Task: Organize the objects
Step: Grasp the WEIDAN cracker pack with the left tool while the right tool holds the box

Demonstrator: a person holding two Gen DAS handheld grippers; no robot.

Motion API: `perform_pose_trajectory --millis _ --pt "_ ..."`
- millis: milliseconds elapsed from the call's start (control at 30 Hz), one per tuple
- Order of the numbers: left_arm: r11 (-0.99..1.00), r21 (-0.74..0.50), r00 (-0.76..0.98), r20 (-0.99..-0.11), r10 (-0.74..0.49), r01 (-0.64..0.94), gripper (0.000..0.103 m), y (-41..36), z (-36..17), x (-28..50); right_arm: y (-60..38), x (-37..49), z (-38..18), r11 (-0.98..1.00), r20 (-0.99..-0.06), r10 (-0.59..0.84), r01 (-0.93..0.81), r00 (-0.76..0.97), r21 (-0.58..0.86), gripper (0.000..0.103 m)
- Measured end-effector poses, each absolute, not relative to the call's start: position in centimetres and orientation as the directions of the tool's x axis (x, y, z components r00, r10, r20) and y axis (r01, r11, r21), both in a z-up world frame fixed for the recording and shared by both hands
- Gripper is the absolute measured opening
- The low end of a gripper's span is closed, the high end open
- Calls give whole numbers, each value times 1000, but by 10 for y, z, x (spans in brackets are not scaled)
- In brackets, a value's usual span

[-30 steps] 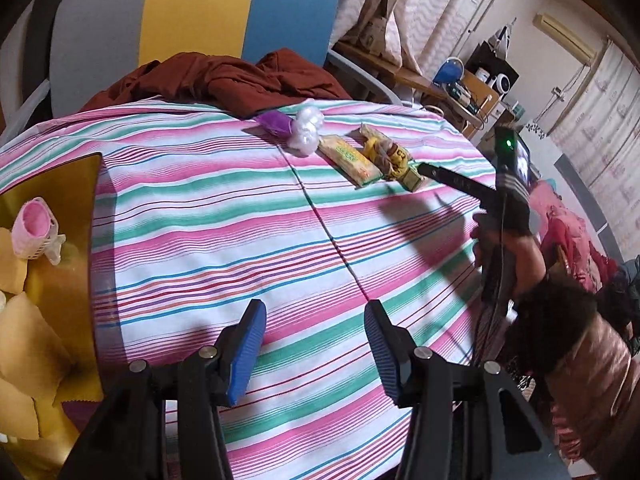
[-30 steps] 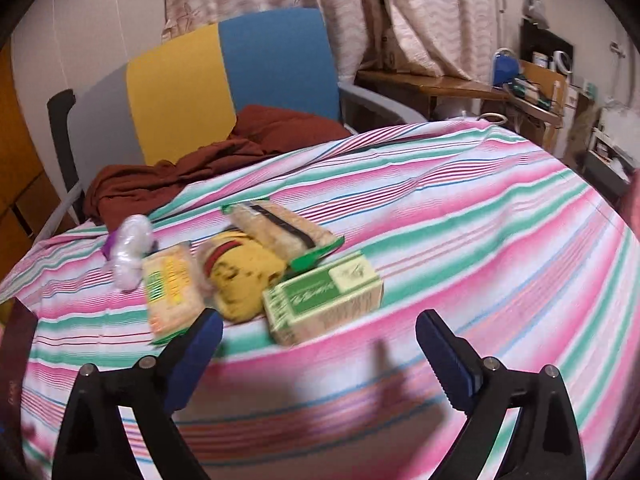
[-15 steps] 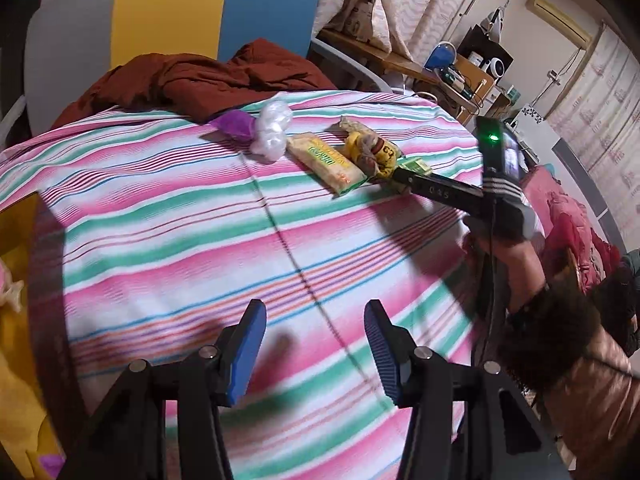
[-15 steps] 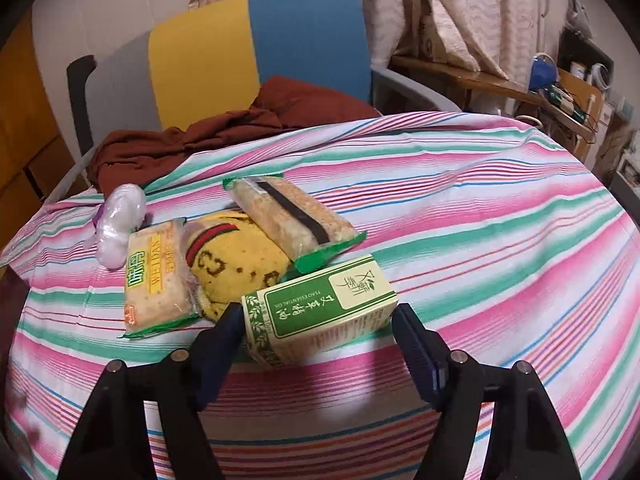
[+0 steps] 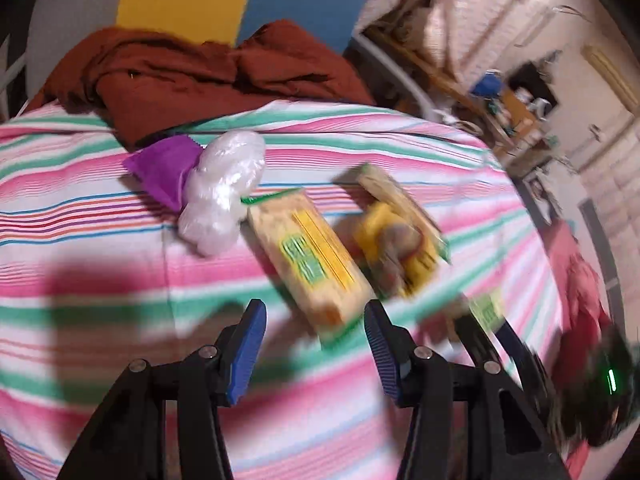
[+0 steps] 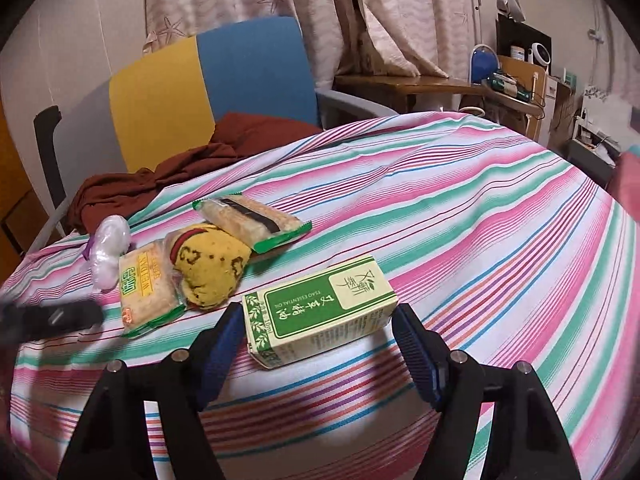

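While motion blur smears its view, the left gripper (image 5: 315, 344) hangs parted and empty just short of the cracker packet (image 5: 310, 256). Rightward, the right gripper (image 6: 318, 346), having just narrowed, straddles the green box (image 6: 320, 316) on the striped cloth (image 6: 480, 216); contact is unclear. Curtains (image 6: 380, 12) hang beyond.
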State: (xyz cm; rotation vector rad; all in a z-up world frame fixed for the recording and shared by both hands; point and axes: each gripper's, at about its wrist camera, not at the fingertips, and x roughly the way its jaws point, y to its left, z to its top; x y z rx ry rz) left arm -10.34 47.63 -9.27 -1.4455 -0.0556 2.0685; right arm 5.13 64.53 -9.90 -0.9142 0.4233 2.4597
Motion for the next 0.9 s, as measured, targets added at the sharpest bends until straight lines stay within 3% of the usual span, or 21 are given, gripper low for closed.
perform_pose_trajectory --millis 133,300,533,900 --pt "-840 -330 -244 -853 461 -430 51 499 -102 -122 650 56 -99 -823 -668 338 -553 -663 131 75" --pt "-845 -178 -316 -872 373 -505 53 531 -104 -126 657 56 -105 -811 -686 320 -563 -654 158 75" --pt "-758 37 -467 -807 362 -651 59 538 -114 -97 654 56 -105 -813 -680 332 -564 -654 146 75" --pt "-743 -72 -427 -780 458 -665 47 493 -109 -74 653 59 -102 -805 -664 364 -579 -653 128 75"
